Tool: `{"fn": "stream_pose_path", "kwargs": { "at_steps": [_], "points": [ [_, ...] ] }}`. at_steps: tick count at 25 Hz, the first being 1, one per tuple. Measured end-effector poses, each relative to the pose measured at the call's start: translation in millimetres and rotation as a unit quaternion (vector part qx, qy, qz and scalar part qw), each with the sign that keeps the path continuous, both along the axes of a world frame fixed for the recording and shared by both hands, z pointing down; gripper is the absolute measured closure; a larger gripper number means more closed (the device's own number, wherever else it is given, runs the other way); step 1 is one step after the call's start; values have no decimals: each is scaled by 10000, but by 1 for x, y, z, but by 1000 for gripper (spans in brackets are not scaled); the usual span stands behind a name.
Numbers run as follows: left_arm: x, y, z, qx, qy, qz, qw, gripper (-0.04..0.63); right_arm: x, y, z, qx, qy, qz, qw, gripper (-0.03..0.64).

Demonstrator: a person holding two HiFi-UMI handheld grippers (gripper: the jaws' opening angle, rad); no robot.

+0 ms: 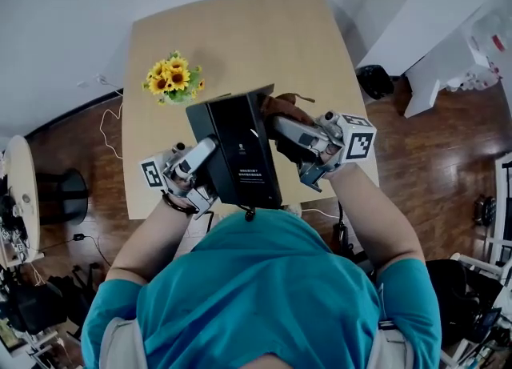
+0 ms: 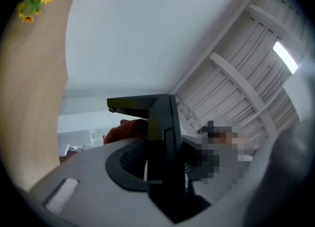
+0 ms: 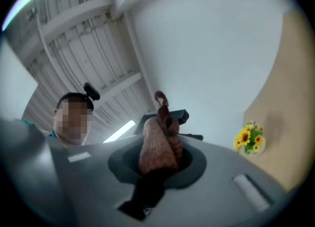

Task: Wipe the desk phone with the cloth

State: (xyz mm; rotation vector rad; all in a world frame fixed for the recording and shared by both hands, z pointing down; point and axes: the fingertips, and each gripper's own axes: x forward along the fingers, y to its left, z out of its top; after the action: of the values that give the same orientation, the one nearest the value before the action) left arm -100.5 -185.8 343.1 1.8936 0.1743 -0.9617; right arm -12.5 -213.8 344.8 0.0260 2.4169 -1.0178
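Pale wooden table (image 1: 240, 31) below, sunflowers (image 1: 174, 78) near its left edge. Held tilted over its near edge: black desk phone (image 1: 240, 155), back side up, keypad face hidden, label print too small to read. Clamped on its left side: left gripper (image 1: 210, 147). Pinched in right gripper (image 1: 278, 127): brown cloth (image 1: 286, 107), at phone's right edge, partly hidden behind it.

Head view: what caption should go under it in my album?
Left claw grips the black desk phone over the table; right claw holds the brown cloth at its edge.
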Motion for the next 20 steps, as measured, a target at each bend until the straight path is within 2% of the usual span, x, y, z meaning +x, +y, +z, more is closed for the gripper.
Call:
{"fn": "stream_pose_path", "kwargs": {
  "at_steps": [2, 5, 9, 14, 16, 20],
  "points": [
    [1, -2, 2, -8, -10, 19, 10000, 417, -3, 9, -6, 79, -352, -414, 9985, 558],
    [2, -3, 4, 32, -84, -11, 10000, 417, -2, 25, -6, 340, -416, -876, 9947, 558],
    [5, 1, -4, 172, -29, -42, 9998, 417, 2, 56, 3, 615, -208, -1575, 9854, 558],
    [0, -2, -14, 249, 50, -175, 9995, 416, 0, 109, 33, 889, 302, -2470, 9645, 558],
    [-1, -2, -14, 283, -11, -231, 9993, 416, 4, 127, 42, 906, 407, -2622, 9599, 558],
    [-2, -3, -2, 238, -180, -318, 9990, 416, 17, 144, 63, 846, 667, -2526, 9616, 558]
  ]
}}
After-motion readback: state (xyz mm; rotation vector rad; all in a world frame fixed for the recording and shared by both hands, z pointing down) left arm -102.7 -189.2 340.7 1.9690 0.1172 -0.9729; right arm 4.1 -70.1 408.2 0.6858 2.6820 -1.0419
